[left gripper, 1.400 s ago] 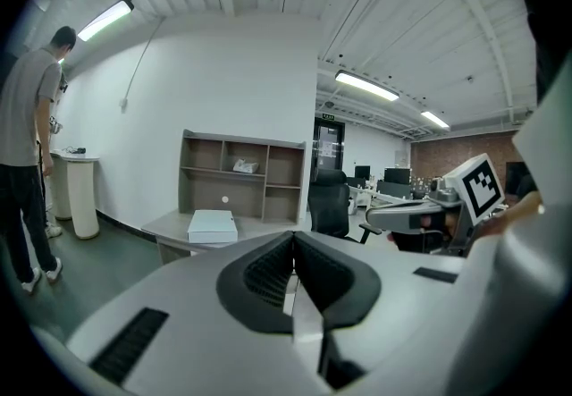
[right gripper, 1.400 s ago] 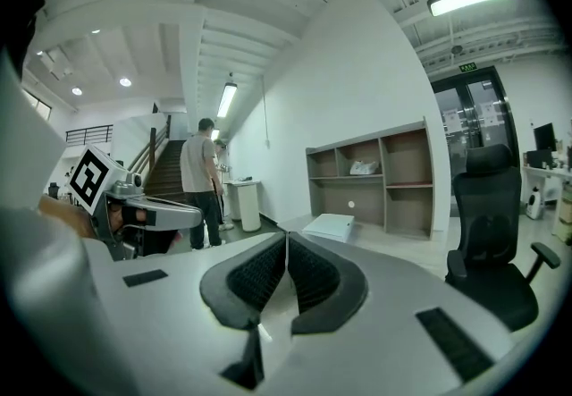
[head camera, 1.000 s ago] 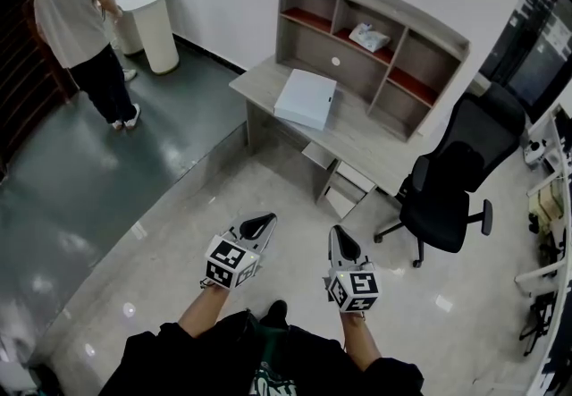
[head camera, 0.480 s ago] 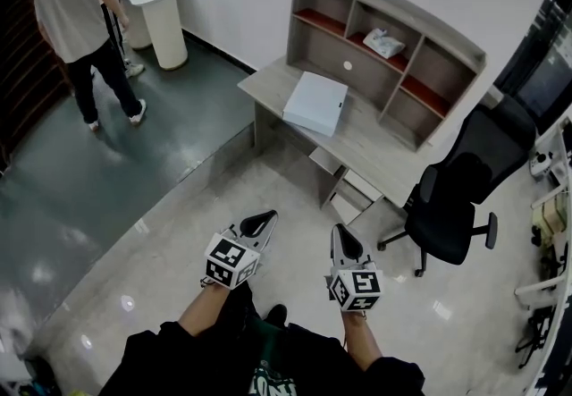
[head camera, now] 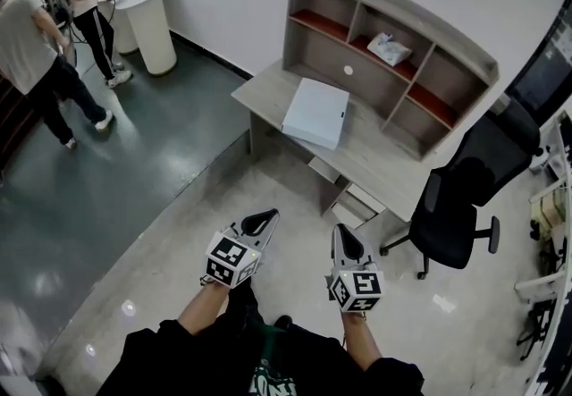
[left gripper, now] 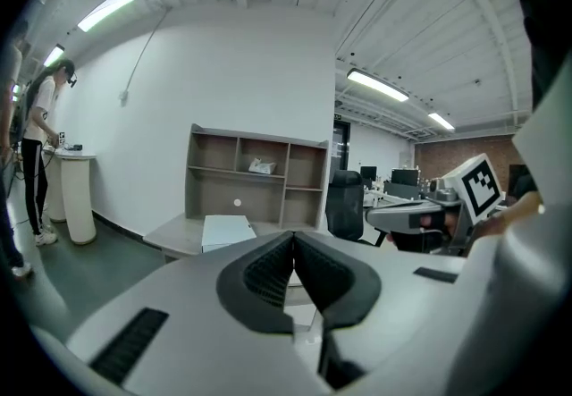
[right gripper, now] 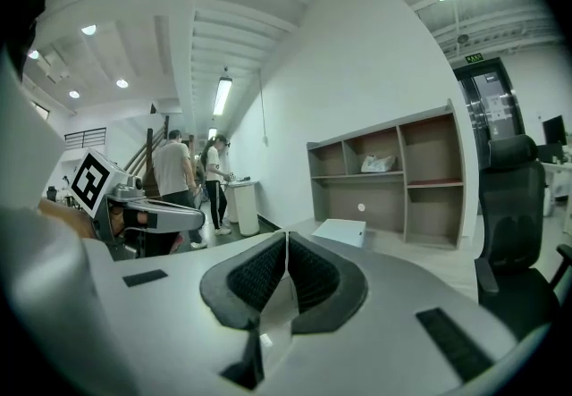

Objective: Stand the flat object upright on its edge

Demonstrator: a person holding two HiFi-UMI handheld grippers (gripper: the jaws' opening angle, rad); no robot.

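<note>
Approaching the flat box (head camera: pixel 315 113) (upper centre, on the tabletop (head camera: pixel 264 90)), the left tool (head camera: pixel 259 223) and right tool (head camera: pixel 344 244), both clenched empty, should be opened.

**Both grippers shut, held out side by side**

L gripper (head camera: pixel 261 221) & R gripper (head camera: pixel 343 240) are held out in front of the body, side by side, apart, not touching. Both point fwd, away from the person, approx level. In head view the L one angles slightly toward the R; the R one runs nearly straight ahead. L jaws: pads pressed together, nothing btwn them. R jaws: same, pads meet along a thin seam, empty. Each carries its marker cube (head camera: pixel 227 261) at the rear, facing up. Bare L forearm (head camera: pixel 193 317) & R forearm (head camera: pixel 358 342) reach out from dark sleeves (head camera: pixel 147 360) at the bottom of head view. Each gripper shows off to the side in the other's view.
</note>
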